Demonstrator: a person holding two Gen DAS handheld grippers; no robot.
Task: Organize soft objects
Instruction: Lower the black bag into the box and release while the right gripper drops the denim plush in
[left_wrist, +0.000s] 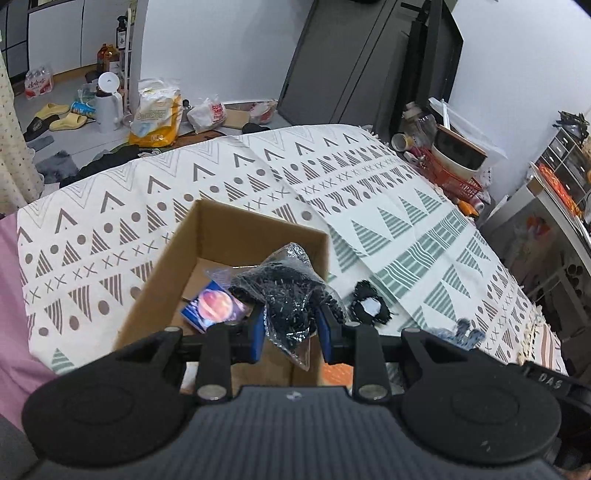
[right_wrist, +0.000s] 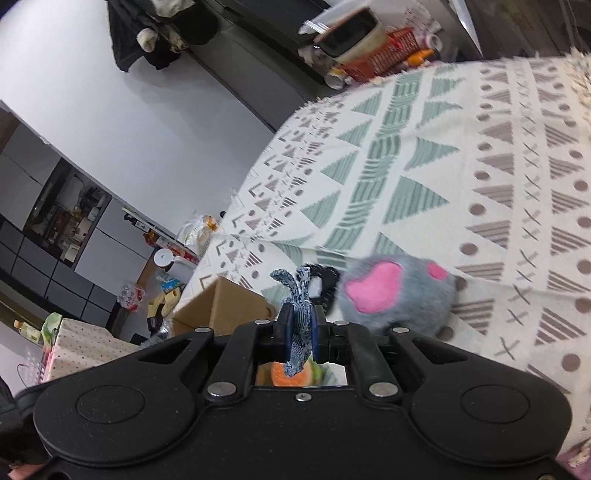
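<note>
My left gripper (left_wrist: 290, 317) is shut on a clear plastic bag of black fabric (left_wrist: 291, 291), held over the right side of an open cardboard box (left_wrist: 225, 229). A small blue packet with a pink round print (left_wrist: 214, 306) lies inside the box. A black item with a white patch (left_wrist: 369, 304) rests on the patterned cloth (left_wrist: 388, 206) just right of the box. My right gripper (right_wrist: 301, 325) is shut on a blue denim-like fabric piece (right_wrist: 299, 295), lifted above the cloth. A grey plush with pink patches (right_wrist: 391, 291) lies just right of it; the cardboard box (right_wrist: 221, 306) is to the left.
A red basket with a bowl and clutter (left_wrist: 458, 162) sits past the table's far right edge. Slippers, a white jug and bags (left_wrist: 107, 107) lie on the floor beyond. An orange and green item (right_wrist: 291, 374) shows under the right gripper. Pink cloth (left_wrist: 14, 314) is at left.
</note>
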